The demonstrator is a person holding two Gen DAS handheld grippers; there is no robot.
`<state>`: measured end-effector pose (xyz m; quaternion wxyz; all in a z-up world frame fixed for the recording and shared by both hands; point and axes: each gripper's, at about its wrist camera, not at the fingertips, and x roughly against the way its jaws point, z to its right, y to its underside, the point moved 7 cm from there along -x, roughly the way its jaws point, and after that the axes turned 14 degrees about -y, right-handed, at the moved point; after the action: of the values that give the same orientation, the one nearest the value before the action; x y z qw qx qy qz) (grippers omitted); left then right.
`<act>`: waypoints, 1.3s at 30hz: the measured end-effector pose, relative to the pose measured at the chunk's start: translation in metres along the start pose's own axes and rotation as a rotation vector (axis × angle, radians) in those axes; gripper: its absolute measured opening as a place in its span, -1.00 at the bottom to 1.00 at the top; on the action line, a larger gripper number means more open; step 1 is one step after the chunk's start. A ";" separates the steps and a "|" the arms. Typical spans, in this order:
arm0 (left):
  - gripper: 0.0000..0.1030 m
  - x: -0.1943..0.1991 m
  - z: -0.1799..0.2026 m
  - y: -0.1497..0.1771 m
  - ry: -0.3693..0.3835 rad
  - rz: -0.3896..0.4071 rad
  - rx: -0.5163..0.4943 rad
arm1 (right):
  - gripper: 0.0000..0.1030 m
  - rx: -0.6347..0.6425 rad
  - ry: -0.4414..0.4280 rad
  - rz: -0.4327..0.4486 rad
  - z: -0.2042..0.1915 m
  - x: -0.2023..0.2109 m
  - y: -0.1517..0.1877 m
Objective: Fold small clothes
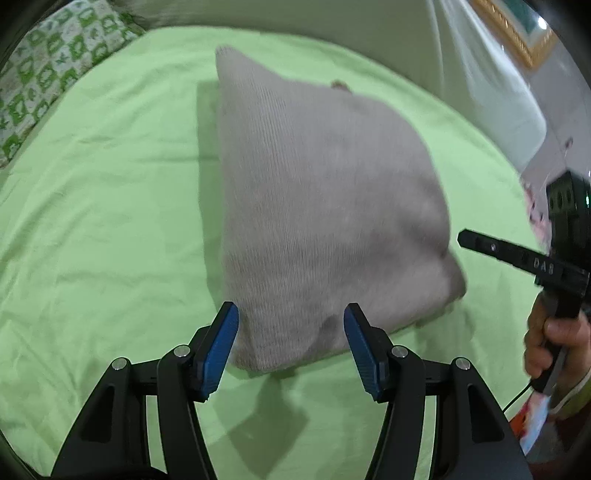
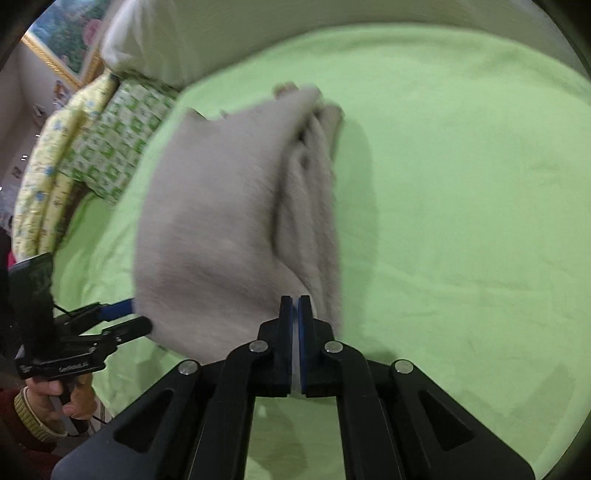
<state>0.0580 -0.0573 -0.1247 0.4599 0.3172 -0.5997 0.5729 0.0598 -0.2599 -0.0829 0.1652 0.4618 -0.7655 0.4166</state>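
Observation:
A folded grey knit garment [image 1: 321, 206] lies on the green bedsheet [image 1: 110, 221]. My left gripper [image 1: 291, 317] is open, its blue pads on either side of the garment's near edge, holding nothing. In the right wrist view the garment [image 2: 221, 221] shows stacked folds along its right side. My right gripper [image 2: 295, 306] has its jaws closed together at the garment's near right corner; a sliver of pale fabric shows between the pads. The right gripper also shows at the right edge of the left wrist view [image 1: 517, 258], and the left gripper shows at the lower left of the right wrist view [image 2: 122, 317].
A green-and-white patterned pillow [image 1: 48, 81] and a yellow quilt [image 2: 48, 177] lie at the head of the bed. A white pillow [image 2: 147, 40] leans on the headboard. A framed picture [image 2: 62, 33] hangs on the wall. Green sheet [image 2: 461, 203] stretches right of the garment.

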 end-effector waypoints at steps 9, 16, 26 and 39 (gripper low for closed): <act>0.25 -0.005 0.015 -0.092 0.000 0.095 0.040 | -0.93 0.012 -0.067 0.047 -0.018 -0.031 -0.062; 0.43 -0.070 -0.003 -0.131 -0.099 -0.014 0.149 | -1.00 -0.047 0.059 -0.025 0.030 -0.074 -0.080; 0.42 -0.037 -0.018 -0.102 -0.061 -0.001 0.192 | -0.85 -0.052 -0.008 0.061 0.003 -0.029 -0.073; 0.56 0.028 -0.036 -0.001 -0.100 0.038 0.185 | 0.09 -0.097 -0.001 0.157 -0.030 0.019 -0.002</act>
<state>0.0554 -0.0176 -0.1010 0.3870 0.3751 -0.5724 0.6180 0.0471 -0.2479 -0.0519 0.1539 0.3921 -0.8186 0.3905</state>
